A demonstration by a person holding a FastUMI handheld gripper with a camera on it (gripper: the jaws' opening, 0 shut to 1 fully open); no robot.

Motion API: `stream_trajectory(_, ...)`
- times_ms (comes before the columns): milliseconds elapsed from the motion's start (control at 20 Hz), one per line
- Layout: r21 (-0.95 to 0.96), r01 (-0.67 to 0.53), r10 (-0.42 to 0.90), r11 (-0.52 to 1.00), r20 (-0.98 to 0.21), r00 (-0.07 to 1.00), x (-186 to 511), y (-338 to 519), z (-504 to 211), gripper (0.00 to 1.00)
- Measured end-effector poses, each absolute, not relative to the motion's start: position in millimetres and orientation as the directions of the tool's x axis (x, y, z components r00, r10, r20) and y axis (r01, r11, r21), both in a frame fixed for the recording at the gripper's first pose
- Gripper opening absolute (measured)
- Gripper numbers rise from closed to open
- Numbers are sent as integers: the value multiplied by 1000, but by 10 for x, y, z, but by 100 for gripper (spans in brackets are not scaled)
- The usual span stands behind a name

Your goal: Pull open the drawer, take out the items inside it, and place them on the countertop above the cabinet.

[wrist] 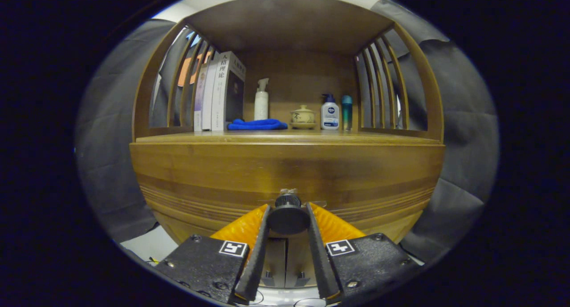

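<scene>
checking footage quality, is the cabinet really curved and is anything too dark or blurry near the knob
Gripper view: fisheye bends the straight drawer front into a bulge; the knob, held between the fingers of the gripper, is a dark, soft shape; the countertop and its bottles are evenly lit and sharp.

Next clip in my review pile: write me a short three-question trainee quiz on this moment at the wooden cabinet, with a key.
1. True or false: the gripper has its two fingers closed on the round black drawer knob.
2. Multiple choice: what lies just ahead of the books on the countertop? A) a red mug B) a folded blue cloth C) a banana
3. Fill in: the small lidded pot stands between the white spray bottle and the ______ bottle.

Key
1. True; both fingers press the knob's sides.
2. B
3. pump
</scene>
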State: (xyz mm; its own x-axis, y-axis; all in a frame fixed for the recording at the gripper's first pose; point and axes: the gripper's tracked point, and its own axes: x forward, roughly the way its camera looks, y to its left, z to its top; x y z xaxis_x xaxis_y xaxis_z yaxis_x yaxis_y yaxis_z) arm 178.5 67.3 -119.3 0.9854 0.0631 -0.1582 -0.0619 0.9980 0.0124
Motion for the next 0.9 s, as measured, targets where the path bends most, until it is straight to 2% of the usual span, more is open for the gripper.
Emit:
stream_trajectory(350,15,-81,82,997,-182,980,1795,676,-1213,36)
stream_trajectory(900,29,-87,91,996,-197,976,1484,615,-1228,34)
